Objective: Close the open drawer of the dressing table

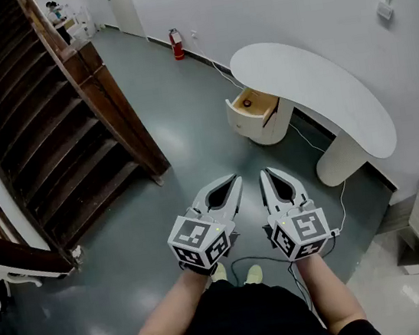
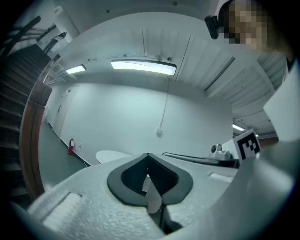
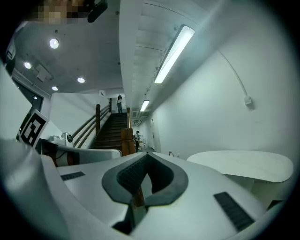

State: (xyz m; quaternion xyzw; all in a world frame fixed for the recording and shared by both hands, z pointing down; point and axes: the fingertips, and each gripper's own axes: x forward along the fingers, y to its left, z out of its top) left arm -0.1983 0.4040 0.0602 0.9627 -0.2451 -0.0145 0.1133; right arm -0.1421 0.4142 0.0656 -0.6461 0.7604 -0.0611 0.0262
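We hold both tongs level in front of us, side by side above the grey floor (image 1: pixel 181 128). The left gripper (image 1: pixel 235 178) is closed: in the left gripper view its two jaws meet at the tip, with nothing between the dark pads. The right gripper (image 1: pixel 265 171) is closed as well. Its own view shows the jaws together at the tip, and the hollow behind them is empty. Neither gripper touches any furniture.

The dressing table (image 1: pixel 322 85) stands ahead and to our right, well apart from the grippers, with its white kidney-shaped top against the white wall (image 1: pixel 287 5). Under the far left end of the top sits a rounded white pedestal (image 1: pixel 255 132). The drawer (image 1: pixel 259 98) is pulled out of this pedestal, showing a light wooden inside. A small round dark red thing (image 1: pixel 247 104) lies in it, too small for us to name. A second rounded leg (image 1: pixel 344 159) carries the nearer end of the top.

A red fire extinguisher (image 1: pixel 177 43) stands on the floor by the wall beyond the table. To our left a dark wooden staircase (image 1: pixel 49 123) rises away from us. A thin black cable (image 1: pixel 242 260) curls on the floor just ahead of our shoes (image 1: pixel 253 274).
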